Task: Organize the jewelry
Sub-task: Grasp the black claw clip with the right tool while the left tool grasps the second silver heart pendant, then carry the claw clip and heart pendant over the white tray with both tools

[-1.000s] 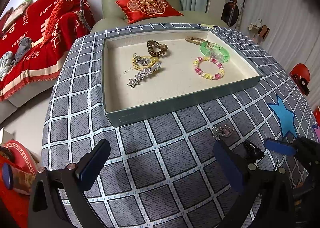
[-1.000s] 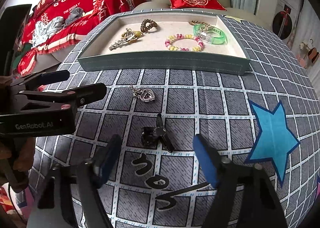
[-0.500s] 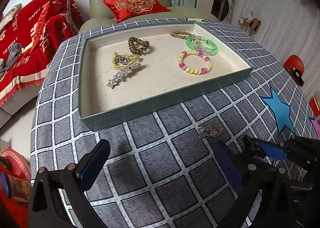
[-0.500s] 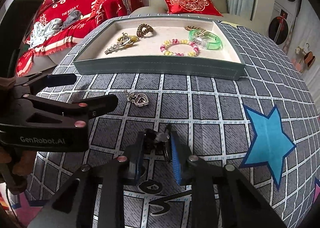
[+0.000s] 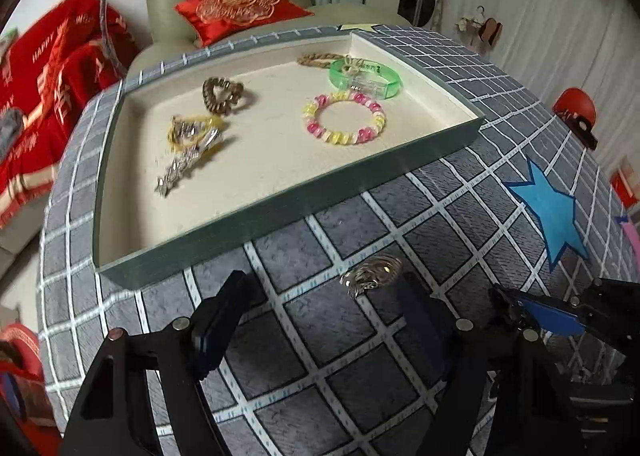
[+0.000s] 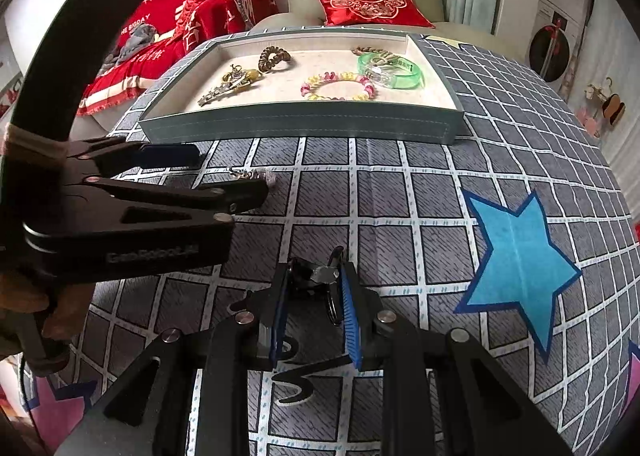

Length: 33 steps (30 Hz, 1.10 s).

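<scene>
We count six pieces inside the grey-green, cream-lined rectangular tray [image 5: 256,212]: one translucent green bangle [image 5: 366,78], one pink-and-yellow beaded bracelet [image 5: 345,118], one braided tan rope bracelet [image 5: 320,59], one bronze coil hair tie [image 5: 222,94], one yellow loop with a silver charm [image 5: 192,130] and one silver star clip [image 5: 180,168].

On the grey grid tablecloth [image 5: 360,376] we count two more: one silver heart charm [image 5: 372,271] and one black clip [image 6: 314,276]. There are two black grippers with blue pads, the left gripper [image 5: 320,312] and the right gripper [image 6: 314,308].
</scene>
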Available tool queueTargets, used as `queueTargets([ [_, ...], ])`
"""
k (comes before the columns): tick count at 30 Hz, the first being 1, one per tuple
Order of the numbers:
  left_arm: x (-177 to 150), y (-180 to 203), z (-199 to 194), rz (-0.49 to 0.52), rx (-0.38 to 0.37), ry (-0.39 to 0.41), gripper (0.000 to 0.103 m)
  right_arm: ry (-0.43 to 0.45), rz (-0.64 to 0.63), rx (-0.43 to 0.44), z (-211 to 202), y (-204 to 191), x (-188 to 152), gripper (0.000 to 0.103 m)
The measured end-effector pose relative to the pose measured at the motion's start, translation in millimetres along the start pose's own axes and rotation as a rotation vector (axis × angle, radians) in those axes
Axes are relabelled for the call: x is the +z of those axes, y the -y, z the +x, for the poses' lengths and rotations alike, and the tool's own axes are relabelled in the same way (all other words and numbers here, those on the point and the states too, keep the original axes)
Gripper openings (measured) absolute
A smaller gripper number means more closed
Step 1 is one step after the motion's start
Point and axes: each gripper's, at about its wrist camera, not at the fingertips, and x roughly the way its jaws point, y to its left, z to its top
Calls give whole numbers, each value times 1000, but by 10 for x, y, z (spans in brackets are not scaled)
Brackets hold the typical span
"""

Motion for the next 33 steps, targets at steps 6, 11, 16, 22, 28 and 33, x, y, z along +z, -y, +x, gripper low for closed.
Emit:
queueTargets([
  [6, 8, 108, -6, 50, -4, 14, 66, 3, 0, 2, 0, 1, 2, 27],
  [11, 25, 153, -35, 66, -28, 20, 33, 2, 1, 2, 3, 0, 3, 27],
  [16, -14, 72, -116, 23, -44, 29, 33, 7, 8, 11, -41, 28, 20, 27],
  [22, -34, -65, -259, -48, -67, 55, 33, 26, 34, 33, -136, 81, 115, 27],
  [28, 10, -206, -510, -96, -68, 111, 33, 57, 56, 52, -267, 144, 278, 27],
  [33, 131, -327, -649, -122, -57, 156, 33, 87, 68, 56, -348, 234, 505, 27],
])
